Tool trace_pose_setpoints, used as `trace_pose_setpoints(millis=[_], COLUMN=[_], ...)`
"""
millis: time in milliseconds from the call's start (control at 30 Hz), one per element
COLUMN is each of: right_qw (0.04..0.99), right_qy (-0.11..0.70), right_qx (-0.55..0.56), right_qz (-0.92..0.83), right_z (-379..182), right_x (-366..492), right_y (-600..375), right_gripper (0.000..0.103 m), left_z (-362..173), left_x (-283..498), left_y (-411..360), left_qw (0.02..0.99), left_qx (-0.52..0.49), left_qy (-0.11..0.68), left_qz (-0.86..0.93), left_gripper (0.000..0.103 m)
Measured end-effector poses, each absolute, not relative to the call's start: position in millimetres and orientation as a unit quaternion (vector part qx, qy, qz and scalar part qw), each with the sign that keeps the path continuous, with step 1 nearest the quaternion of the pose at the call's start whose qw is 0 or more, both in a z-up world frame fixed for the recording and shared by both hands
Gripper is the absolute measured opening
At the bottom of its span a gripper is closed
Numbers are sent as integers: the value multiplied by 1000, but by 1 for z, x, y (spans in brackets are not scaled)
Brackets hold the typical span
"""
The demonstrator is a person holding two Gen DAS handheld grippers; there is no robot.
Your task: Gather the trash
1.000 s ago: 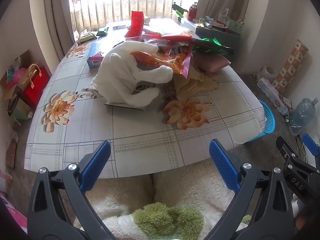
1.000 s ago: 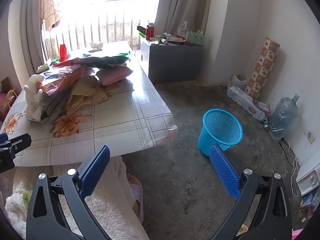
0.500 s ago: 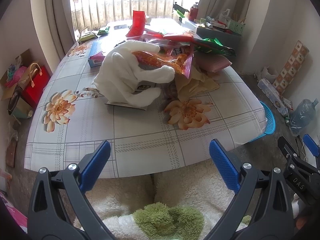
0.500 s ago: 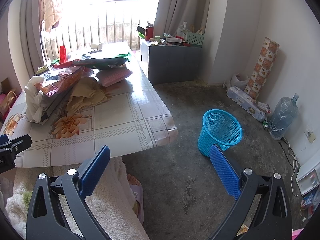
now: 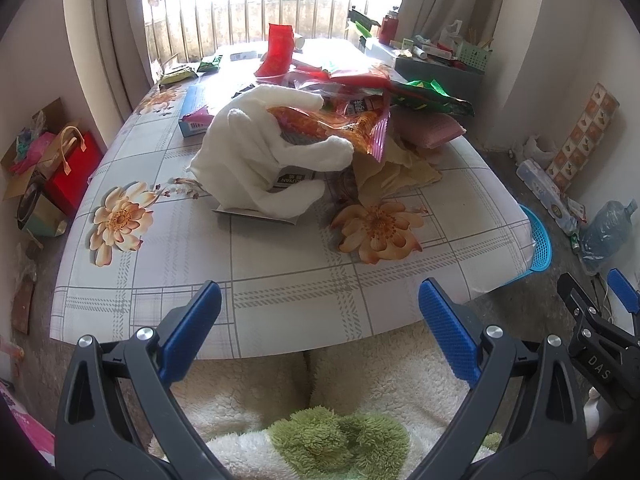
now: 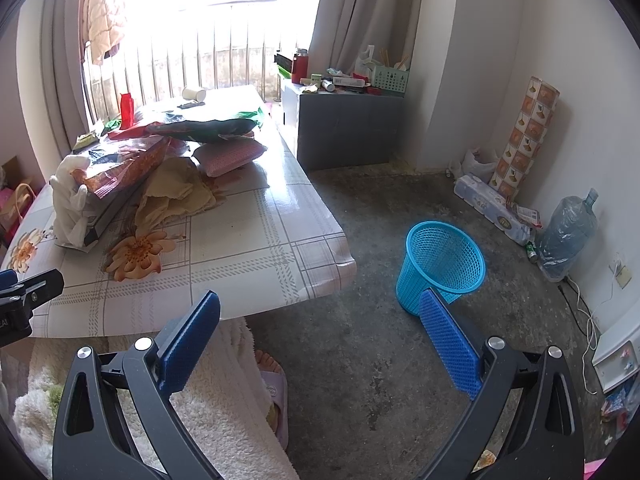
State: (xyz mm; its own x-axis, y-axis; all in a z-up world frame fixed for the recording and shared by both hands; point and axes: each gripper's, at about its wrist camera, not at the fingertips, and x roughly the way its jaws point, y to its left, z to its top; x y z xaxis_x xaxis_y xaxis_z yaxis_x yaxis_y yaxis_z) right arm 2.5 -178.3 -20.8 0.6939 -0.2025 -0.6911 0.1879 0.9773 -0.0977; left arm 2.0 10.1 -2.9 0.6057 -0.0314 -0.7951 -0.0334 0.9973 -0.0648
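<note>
Both grippers' ribbed blue fingers point(image 5: 320, 336) point(image 6: 320, 340) spread wide and empty, crinkled foil wrappers point(image 5: 340, 124) heaped on glossy floral surface point(image 5: 280, 280), blue mesh basket point(image 6: 440, 264) on concrete floor

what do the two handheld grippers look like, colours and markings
Both look alike: the left gripper and the right gripper each have two black clamp-style arms with triangular cut-outs and silver rivets, tipped with blue textured pads. In the left view, the right gripper's black body bears white letters "DAS". No cables show. The person wears cream fleece with a green patch.
</note>
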Motion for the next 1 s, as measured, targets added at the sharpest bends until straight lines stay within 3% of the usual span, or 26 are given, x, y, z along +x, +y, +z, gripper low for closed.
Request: trace_pose_setpoints(millis=[1000], right_qw=[920], right_qy=[378], right_qx=[-7], right_qz=[-106], right_z=[-20], right_x=[4], right_y=[-177], right_gripper=[97], left_z=[-2], left_x=[2], left_y=[15], left_qw=[894], left_qx=[-37], left_qy=[446], left_qz=[1], left_gripper=[94])
